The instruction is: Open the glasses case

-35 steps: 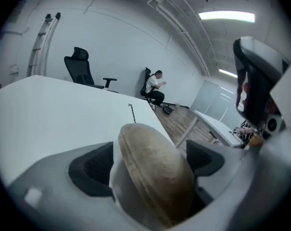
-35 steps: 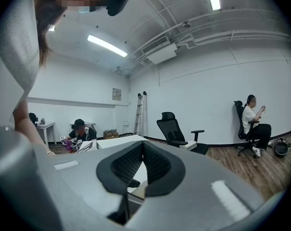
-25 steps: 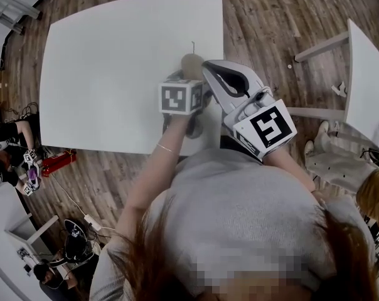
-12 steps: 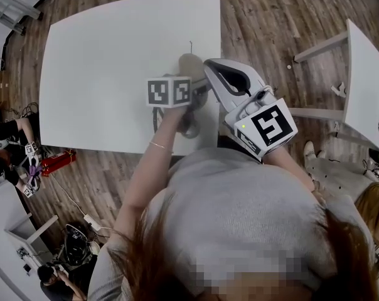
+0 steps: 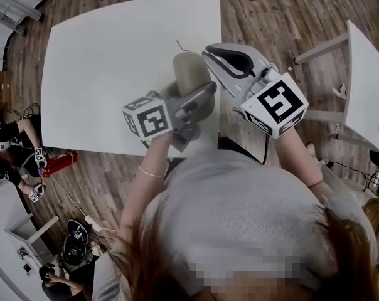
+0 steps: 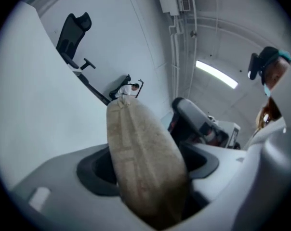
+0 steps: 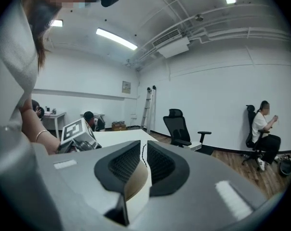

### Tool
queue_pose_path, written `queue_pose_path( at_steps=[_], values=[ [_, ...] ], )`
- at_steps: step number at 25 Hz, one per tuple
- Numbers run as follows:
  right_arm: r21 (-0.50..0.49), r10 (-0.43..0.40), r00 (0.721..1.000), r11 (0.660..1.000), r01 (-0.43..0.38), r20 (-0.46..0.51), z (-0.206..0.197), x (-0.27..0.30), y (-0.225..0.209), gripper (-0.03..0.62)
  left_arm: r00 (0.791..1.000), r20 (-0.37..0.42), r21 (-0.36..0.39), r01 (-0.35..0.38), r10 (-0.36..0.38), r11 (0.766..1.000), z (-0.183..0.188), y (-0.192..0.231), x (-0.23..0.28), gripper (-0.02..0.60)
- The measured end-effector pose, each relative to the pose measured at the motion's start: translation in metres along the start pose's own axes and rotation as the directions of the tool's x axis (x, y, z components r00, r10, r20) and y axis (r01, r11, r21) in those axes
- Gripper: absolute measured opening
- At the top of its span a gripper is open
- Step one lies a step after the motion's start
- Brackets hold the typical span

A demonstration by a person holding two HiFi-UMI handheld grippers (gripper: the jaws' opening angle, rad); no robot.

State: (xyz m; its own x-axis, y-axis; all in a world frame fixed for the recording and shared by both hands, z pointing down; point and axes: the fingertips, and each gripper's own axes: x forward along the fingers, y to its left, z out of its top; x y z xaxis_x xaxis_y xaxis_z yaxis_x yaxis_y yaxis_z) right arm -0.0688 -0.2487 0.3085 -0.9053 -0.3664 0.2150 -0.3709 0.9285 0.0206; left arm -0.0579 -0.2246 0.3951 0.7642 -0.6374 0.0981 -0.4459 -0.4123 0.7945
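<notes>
The beige fabric glasses case is held up over the white table, and a thin dark cord trails from its far end. My left gripper grips it from the near side. Its jaws have just been closing, and in the left gripper view the case fills the space between the pads. My right gripper reaches the case's far right side. Its jaws have just been opening slightly, but the pads still stand almost together. Below them a bit of the case shows.
A second white table stands to the right over the wooden floor. An office chair, a ladder and a seated person are along the far wall. More people sit at the left.
My left gripper has risen and tilted with the case, so the case now looms larger and higher. Its marker cube has swung down and left. The right gripper has barely shifted.
</notes>
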Motion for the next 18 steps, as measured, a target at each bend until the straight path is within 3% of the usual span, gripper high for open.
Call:
queue_pose_path(
  at_steps=[2, 6, 9, 13, 15, 16, 18],
  values=[
    [-0.009, 0.077, 0.997, 0.997, -0.078, -0.028, 0.007, 0.009, 0.002, 0.066, 0.999, 0.01, 0.025, 0.03, -0.03, 0.999, 0.002, -0.014, -0.004, 0.379],
    [-0.017, 0.207, 0.969, 0.977, -0.211, -0.135, 0.012, 0.028, 0.01, 0.08, 0.998, 0.02, 0.066, 0.057, -0.058, 0.996, 0.008, -0.028, -0.007, 0.379],
    [-0.058, 0.233, 0.945, 0.966, -0.252, -0.229, 0.008, 0.038, 0.013, 0.109, 0.997, 0.016, 0.093, 0.07, -0.071, 0.993, 0.009, -0.035, -0.01, 0.377],
    [-0.028, 0.296, 0.916, 0.949, -0.315, -0.271, 0.008, 0.047, 0.021, 0.107, 0.996, 0.007, 0.114, 0.091, -0.093, 0.989, 0.01, -0.042, -0.013, 0.376],
    [-0.027, 0.309, 0.911, 0.944, -0.328, -0.272, 0.011, 0.049, 0.022, 0.095, 0.994, 0.011, 0.123, 0.103, -0.105, 0.987, 0.011, -0.044, -0.016, 0.376],
    [-0.034, 0.307, 0.913, 0.944, -0.327, -0.27, 0.012, 0.049, 0.022, 0.024, 0.993, 0.019, 0.121, 0.113, -0.116, 0.986, 0.012, -0.046, -0.018, 0.376],
    [-0.039, 0.307, 0.917, 0.944, -0.327, -0.255, 0.017, 0.049, 0.021, 0.005, 0.989, 0.039, 0.105, 0.136, -0.141, 0.985, 0.015, -0.049, -0.02, 0.375]
  ],
)
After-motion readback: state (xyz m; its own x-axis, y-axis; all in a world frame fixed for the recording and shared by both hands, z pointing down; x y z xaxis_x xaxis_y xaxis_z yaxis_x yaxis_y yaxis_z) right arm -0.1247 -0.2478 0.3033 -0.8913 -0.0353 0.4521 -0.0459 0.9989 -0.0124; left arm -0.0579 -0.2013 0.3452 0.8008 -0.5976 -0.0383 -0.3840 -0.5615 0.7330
